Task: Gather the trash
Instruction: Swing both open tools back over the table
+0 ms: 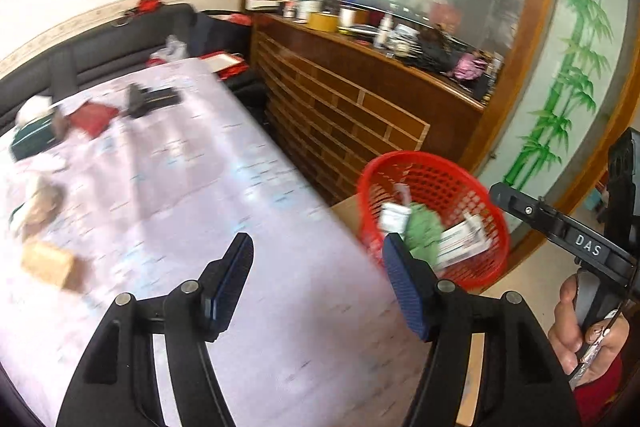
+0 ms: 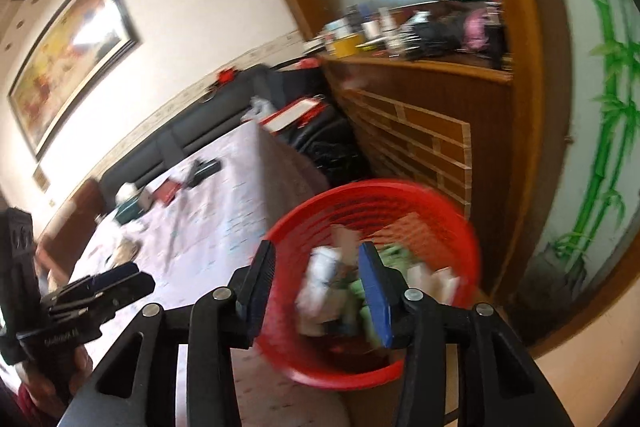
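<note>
A red mesh basket (image 1: 472, 187) stands off the table's right edge and holds white and green paper trash (image 1: 424, 227). My left gripper (image 1: 316, 271) is open and empty over the table edge beside the basket. My right gripper (image 2: 316, 275) is open and empty above the basket (image 2: 400, 195), with the trash (image 2: 328, 275) under it. A small brown box (image 1: 48, 263) and crumpled paper (image 1: 38, 207) lie at the table's left. The right gripper shows side-on in the left wrist view; its fingertips are out of sight there. The left gripper (image 2: 120, 281) shows in the right wrist view.
The table (image 1: 192, 187) has a pale printed cloth. A red booklet (image 1: 94, 117), a black device (image 1: 148, 99) and a dark green box (image 1: 32, 139) lie at its far end. A black sofa (image 1: 120, 47) stands behind. A wooden counter (image 1: 360, 95) with clutter is at right.
</note>
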The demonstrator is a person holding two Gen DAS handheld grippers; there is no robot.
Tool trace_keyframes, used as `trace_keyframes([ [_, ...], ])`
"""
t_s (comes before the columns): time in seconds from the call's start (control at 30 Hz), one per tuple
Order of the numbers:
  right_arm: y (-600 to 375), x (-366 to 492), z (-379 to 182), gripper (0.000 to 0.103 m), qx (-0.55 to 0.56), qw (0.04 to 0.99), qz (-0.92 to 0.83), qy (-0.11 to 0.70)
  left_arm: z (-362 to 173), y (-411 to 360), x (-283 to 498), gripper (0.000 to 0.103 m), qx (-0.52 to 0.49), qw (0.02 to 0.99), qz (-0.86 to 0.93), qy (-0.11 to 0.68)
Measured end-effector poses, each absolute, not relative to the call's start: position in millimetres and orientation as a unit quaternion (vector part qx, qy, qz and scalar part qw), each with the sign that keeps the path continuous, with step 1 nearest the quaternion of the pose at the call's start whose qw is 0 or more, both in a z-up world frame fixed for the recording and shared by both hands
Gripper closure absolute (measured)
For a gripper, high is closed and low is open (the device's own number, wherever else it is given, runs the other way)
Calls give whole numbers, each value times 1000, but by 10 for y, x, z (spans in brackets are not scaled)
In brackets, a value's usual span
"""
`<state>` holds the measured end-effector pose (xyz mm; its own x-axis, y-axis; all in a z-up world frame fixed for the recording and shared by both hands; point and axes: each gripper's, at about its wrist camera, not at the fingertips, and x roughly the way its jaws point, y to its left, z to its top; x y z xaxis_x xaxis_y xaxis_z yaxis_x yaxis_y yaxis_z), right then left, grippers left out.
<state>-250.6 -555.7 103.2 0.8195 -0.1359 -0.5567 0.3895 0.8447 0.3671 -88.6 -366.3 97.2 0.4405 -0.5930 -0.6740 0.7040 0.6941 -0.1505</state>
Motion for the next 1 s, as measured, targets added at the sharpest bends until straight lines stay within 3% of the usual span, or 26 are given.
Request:
trace_keyframes([
  [0.47, -3747, -1438, 1023, 43, 136, 929, 26, 343, 800, -1467, -718, 36, 19, 886, -260, 383],
  [0.6, -3084, -858, 994, 28, 74, 920, 82, 376, 792, -819, -576, 35, 2, 902, -207, 378],
  [1.0, -2052, 644, 380, 28, -82, 885, 138, 438, 668, -128, -435, 34, -33, 902, -169, 395],
])
